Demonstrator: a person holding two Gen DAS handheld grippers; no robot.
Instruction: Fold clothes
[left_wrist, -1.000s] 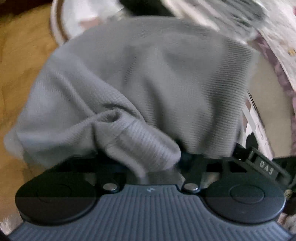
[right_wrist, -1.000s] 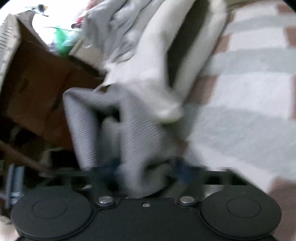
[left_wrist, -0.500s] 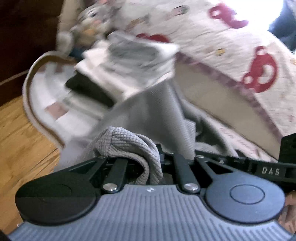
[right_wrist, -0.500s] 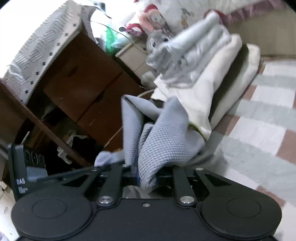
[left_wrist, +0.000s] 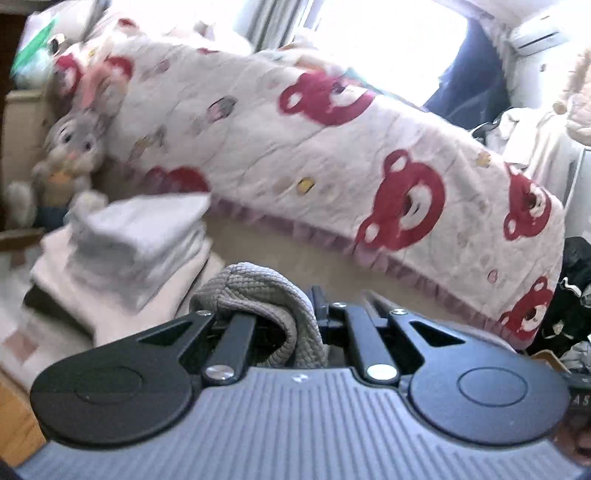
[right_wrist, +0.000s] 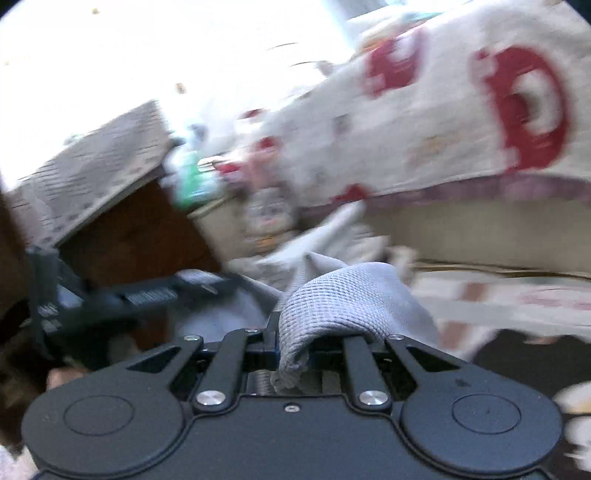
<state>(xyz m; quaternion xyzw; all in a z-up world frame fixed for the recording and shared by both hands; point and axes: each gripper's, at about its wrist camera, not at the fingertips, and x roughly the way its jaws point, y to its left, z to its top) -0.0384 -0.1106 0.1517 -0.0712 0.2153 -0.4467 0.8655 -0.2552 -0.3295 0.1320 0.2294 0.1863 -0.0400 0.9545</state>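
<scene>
Bedside — grey garment (left_wrist: 255, 295) bunched in both grippers' closed jaws.

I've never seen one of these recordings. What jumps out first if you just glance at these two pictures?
Probably the white quilt with big red bear faces, draped over the bed across the upper middle of the left view. Next, the grey waffle-knit garment bunched at the left gripper at bottom centre, with the right gripper pinching more of it. A grey stuffed bunny sits far left, above a stack of folded clothes.
</scene>
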